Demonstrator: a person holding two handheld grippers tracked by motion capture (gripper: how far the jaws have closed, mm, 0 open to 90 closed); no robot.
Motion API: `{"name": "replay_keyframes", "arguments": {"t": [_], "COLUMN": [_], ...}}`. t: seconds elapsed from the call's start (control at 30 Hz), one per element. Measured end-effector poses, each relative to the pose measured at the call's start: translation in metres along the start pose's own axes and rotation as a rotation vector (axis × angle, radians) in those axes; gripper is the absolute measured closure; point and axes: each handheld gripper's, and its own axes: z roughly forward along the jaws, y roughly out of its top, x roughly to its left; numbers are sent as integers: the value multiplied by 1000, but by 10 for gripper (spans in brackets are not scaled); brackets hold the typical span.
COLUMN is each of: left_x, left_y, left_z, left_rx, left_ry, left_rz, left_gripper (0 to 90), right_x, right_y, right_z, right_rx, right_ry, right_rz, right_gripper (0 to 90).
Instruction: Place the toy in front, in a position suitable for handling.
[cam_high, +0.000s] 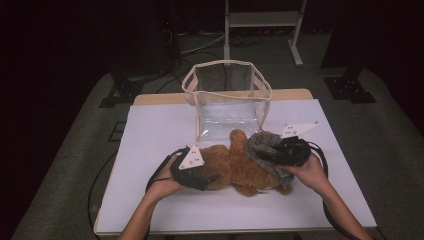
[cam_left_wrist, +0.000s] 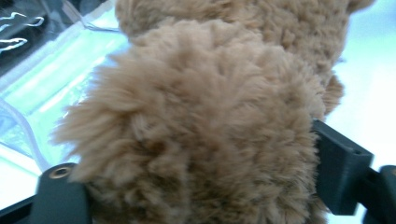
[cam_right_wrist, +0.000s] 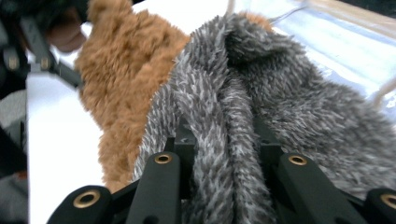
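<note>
While both hands are working at the near edge of the white table (cam_high: 150, 210), the left gripper (cam_high: 200, 176) is straddling a limb of the brown plush toy (cam_high: 235, 167), jaws spread wide around the fur; whether the pads are pressing is unclear. The right gripper (cam_high: 280, 151) is pinching a fold of the grey furry garment (cam_right_wrist: 261, 107) covering the toy's head end. Judged step: dressing or undressing the toy; next, a steady pull against the braced body. Beyond, a clear bag (cam_high: 227, 97) is standing open.

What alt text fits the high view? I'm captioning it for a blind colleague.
A person's two grippers hold a brown plush toy lying on a white table: the left gripper at one end, the right gripper pinching its grey furry hat. An open clear bag stands just behind.
</note>
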Motion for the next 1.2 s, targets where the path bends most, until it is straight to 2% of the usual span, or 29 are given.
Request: {"name": "replay_keyframes", "arguments": {"t": [0.03,0.13,0.23,0.27,0.33,0.4,0.5,0.57,0.7,0.77,0.8,0.87,0.93,0.97,1.03,1.07,1.2], "left_x": [3,6,9,8,4,0,-6,-7,-9,-11,-12,-14,-15,-15,-14,-14,-10], "left_y": [1,4,5,4,2,-1,-2,-2,-2,-2,-2,-3,-5,-5,-7,-7,-2], "left_z": [-5,-8,-6,-4,-2,-2,-4,-5,-6,-7,-8,-9,-11,-11,-12,-12,-16], "left_rx": [-16,-22,-34,-38,-25,-26,-16,-16,-11,-5,-1,5,16,16,17,15,-2], "left_ry": [-29,-56,-74,-87,-77,-71,-54,-50,-47,-48,-48,-52,-67,-67,-80,-86,-86], "left_rz": [-19,-40,-57,-51,-20,-11,10,21,34,52,63,78,88,88,90,87,78], "left_gripper": [138,98,102,154,248,329,345,346,345,345,345,345,345,344,341,335,251], "right_x": [10,19,26,27,29,30,33,37,48,52,53,47,38,38,24,21,25], "right_y": [-10,-23,-33,-35,-37,-36,-28,-17,9,24,30,39,40,40,28,22,3], "right_z": [-6,-11,-17,-18,-20,-22,-32,-42,-52,-50,-49,-45,-37,-37,-22,-18,-17], "right_rx": [-10,-27,-46,-50,-52,-49,-55,-67,-68,-47,-34,-23,5,5,32,38,5], "right_ry": [4,17,18,16,12,12,6,6,-9,-28,-47,-48,-71,-71,-63,-55,-50], "right_rz": [-13,-8,-11,-12,-12,-11,-14,-16,-65,-103,-118,-120,-114,-114,-71,-54,-30], "right_gripper": [704,707,709,709,708,708,711,711,711,711,711,710,710,710,710,710,713]}}
